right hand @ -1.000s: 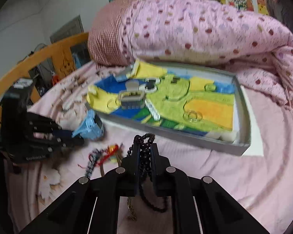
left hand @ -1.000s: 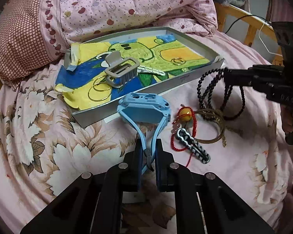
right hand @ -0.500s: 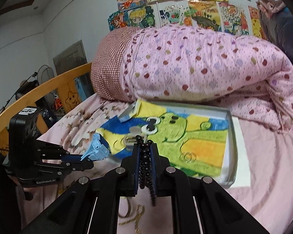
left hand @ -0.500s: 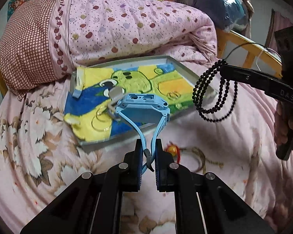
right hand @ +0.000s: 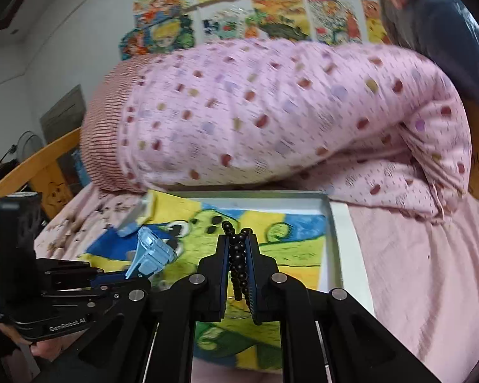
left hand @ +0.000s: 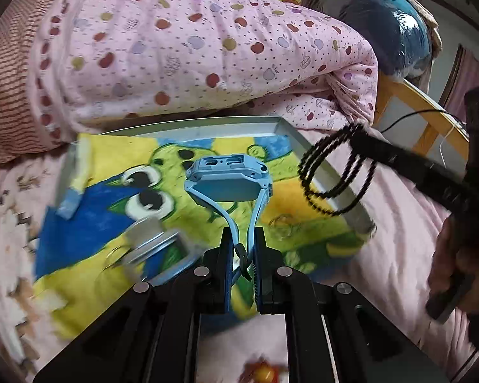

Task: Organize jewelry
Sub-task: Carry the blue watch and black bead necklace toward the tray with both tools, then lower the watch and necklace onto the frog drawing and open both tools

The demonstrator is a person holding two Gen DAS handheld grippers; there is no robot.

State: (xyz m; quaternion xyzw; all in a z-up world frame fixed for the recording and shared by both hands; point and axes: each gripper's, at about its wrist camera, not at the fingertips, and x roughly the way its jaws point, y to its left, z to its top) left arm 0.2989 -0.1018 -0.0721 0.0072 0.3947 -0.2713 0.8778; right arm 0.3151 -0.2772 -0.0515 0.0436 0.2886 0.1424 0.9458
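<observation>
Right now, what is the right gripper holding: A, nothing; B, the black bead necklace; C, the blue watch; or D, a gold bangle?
B: in the right wrist view the right gripper is clamped on the black bead necklace, whose loops hang over the tray; the blue watch is in the left gripper.

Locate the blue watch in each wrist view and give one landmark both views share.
Left wrist: the blue watch is at centre, its strap pinched in the left gripper, above the tray.
Right wrist: the blue watch is left of centre, sticking out of the left gripper.
Shared landmark: the green cartoon drawing lining the tray.
</observation>
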